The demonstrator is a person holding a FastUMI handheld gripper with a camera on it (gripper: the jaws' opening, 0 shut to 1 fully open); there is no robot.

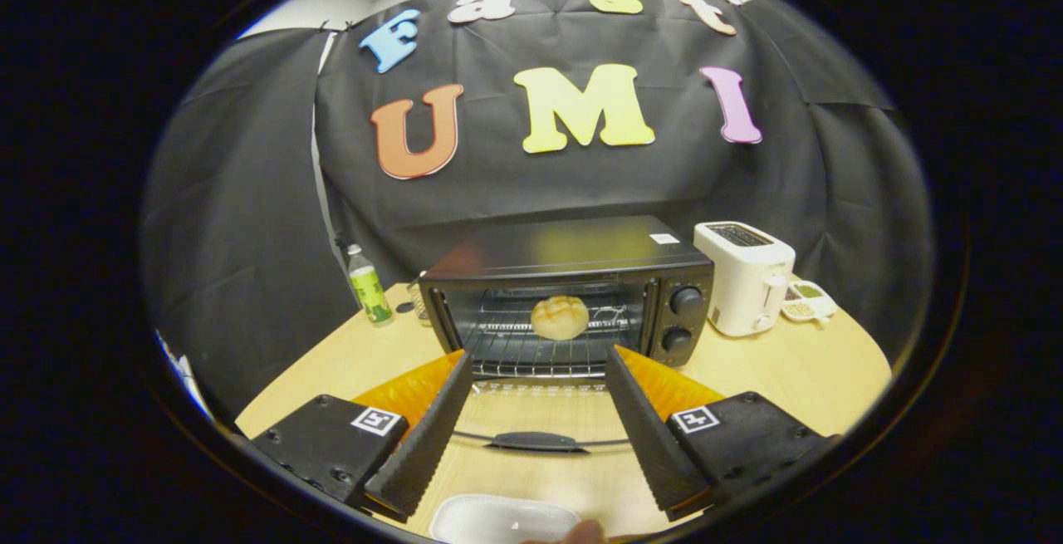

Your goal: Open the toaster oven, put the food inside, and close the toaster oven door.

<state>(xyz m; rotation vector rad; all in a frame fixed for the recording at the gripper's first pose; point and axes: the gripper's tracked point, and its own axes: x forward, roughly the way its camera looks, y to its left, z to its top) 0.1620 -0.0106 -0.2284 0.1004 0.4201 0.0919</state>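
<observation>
A black toaster oven (573, 266) stands on the wooden table just beyond my fingers, its glass door (536, 415) folded down flat toward me, with the door's handle (534, 442) between the fingers. A round golden bun (559, 317) rests on the wire rack (531, 345) inside the oven cavity. My gripper (538, 370) is open, nothing between its fingers, which hover over the lowered door. A white dish (502, 519) lies on the table below and between the fingers, with a fingertip of a person's hand (581, 531) at its edge.
A white pop-up toaster (745, 276) stands right of the oven, with a small white dish of seasonings (805, 301) beside it. A green-labelled bottle (369, 286) stands left of the oven. The wooden table (797, 370) spreads to both sides.
</observation>
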